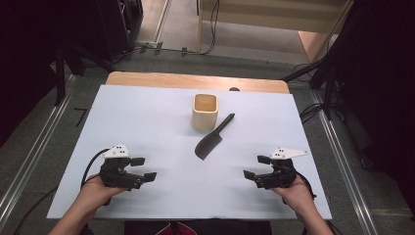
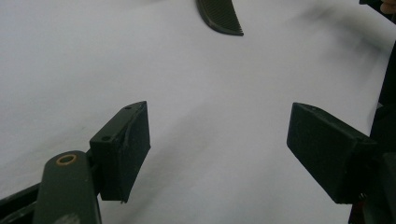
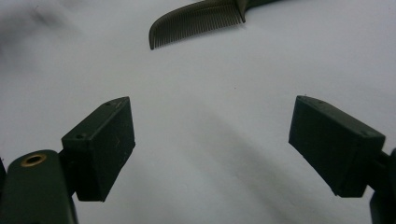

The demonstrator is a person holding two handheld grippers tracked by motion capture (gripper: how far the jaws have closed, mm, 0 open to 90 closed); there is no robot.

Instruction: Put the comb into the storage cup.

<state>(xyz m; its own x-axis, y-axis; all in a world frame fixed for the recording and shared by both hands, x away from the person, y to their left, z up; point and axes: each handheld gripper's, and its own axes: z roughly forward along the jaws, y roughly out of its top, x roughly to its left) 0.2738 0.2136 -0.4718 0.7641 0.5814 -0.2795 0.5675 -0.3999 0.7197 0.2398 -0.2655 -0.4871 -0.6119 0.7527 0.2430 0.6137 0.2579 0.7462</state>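
Observation:
A dark comb (image 1: 213,138) with a long handle lies flat on the white table cover, just in front and to the right of a cream square cup (image 1: 204,111) that stands upright. My left gripper (image 1: 144,168) rests low at the front left, open, with nothing between its jaws. My right gripper (image 1: 257,166) sits at the front right, also open and empty. The comb's toothed end (image 2: 219,16) appears at the top of the left gripper view beyond the open gripper (image 2: 218,151). In the right gripper view the comb (image 3: 198,23) lies ahead of the open gripper (image 3: 212,149).
The white cover (image 1: 147,117) spreads over a wooden table (image 1: 195,81) whose far edge shows behind it. Metal rails run along the floor on both sides. Cables and dark equipment stand around the table.

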